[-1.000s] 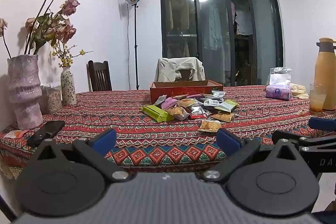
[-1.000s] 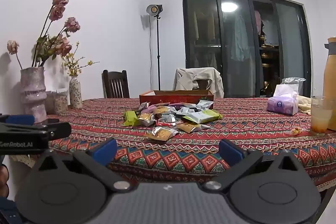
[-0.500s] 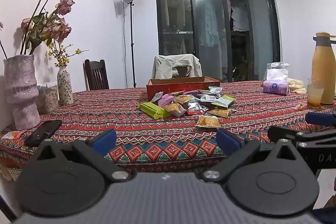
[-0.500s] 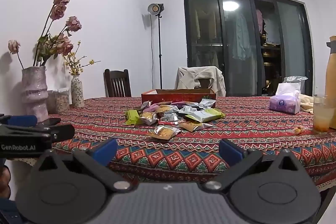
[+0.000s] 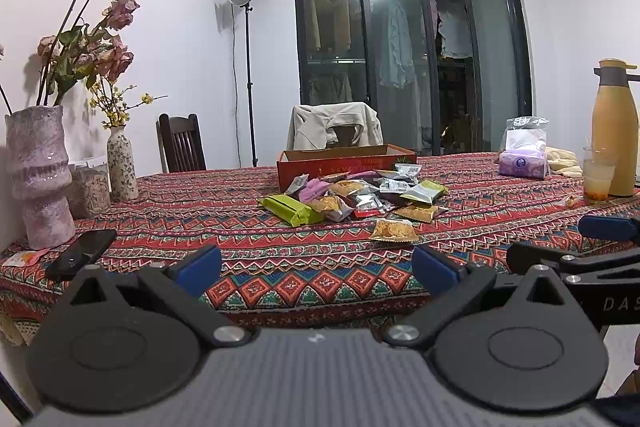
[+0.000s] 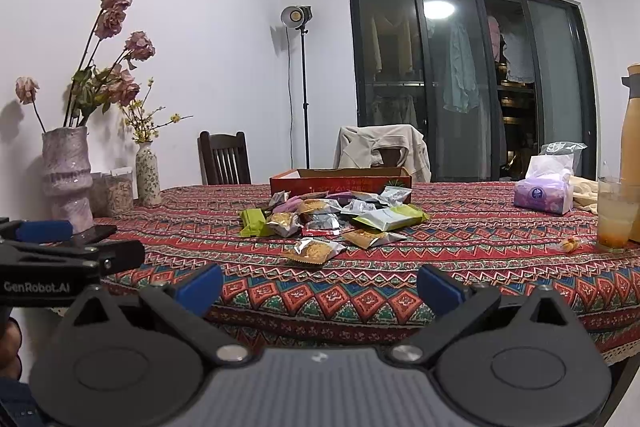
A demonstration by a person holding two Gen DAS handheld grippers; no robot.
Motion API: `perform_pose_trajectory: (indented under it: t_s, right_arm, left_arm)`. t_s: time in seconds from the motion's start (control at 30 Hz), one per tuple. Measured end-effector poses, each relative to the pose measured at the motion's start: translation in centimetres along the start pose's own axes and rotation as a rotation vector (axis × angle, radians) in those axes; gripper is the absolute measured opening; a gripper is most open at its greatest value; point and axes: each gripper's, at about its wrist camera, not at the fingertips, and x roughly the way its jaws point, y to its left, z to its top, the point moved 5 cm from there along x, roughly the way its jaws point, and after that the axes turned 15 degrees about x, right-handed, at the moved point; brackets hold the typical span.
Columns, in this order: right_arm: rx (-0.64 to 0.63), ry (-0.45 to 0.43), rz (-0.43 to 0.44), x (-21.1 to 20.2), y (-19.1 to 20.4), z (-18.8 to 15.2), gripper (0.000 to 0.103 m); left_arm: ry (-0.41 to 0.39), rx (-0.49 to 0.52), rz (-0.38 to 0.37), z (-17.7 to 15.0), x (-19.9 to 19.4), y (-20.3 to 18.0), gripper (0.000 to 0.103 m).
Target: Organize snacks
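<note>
Two fisheye views look across a table covered in a red patterned cloth. At the bottom of the left wrist view, the left gripper has its blue-tipped fingers spread wide apart, holding nothing, at the near table edge. The right gripper fills the bottom of its own view in the same way, fingers wide apart and empty.

In the centre of both frames lies a heap of snack packets, foil, green, purple and orange, overlapping so that many are partly hidden and their printing is too small to read. One orange packet lies apart, nearer the camera. Just behind the heap stands a shallow red box; its inside cannot be seen from this low angle.

At the left edge are a pale vase of dried flowers and a dark phone. At the right edge a tall yellow flask is cut off in the right wrist view, with a glass of pale drink touching or just beside it, and a purple tissue pack further in.
</note>
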Motion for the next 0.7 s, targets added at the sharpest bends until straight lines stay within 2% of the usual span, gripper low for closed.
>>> perform_pose_trajectory:
  t_s: [0.7]
  right_arm:
    - [-0.027,0.022,0.000,0.34,0.30,-0.21,0.103]
  left_arm:
    - [0.010,0.002,-0.008,-0.15,0.23,0.13,0.103]
